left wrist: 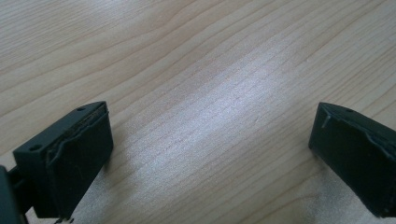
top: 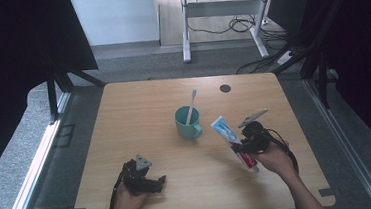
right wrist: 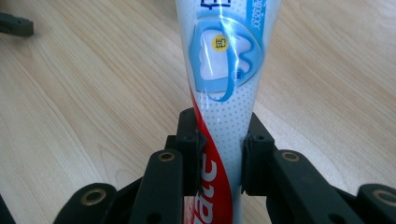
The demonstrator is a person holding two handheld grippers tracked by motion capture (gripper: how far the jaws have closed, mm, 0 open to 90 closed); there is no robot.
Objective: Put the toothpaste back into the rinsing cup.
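Pale wood-grain table [top: 139,113], toothpaste tube lifted over it.
High view: the right hand-held gripper [top: 241,148] grasps a glossy white, blue and red toothpaste tube [top: 228,135], tilted, right of a teal ceramic mug [top: 187,123] holding a white toothbrush [top: 191,106]. Left gripper view: the left hand-held gripper [left wrist: 210,154] is released, its matte black jaws wide over bare wood. Right gripper view: both jaws pinch the tube's red lower end.

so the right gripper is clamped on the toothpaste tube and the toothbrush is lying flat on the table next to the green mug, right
Not quite. The right gripper is indeed clamped on the toothpaste tube, but the toothbrush is not lying flat on the table: it stands inside the green mug, leaning against its rim. The high view shows this.
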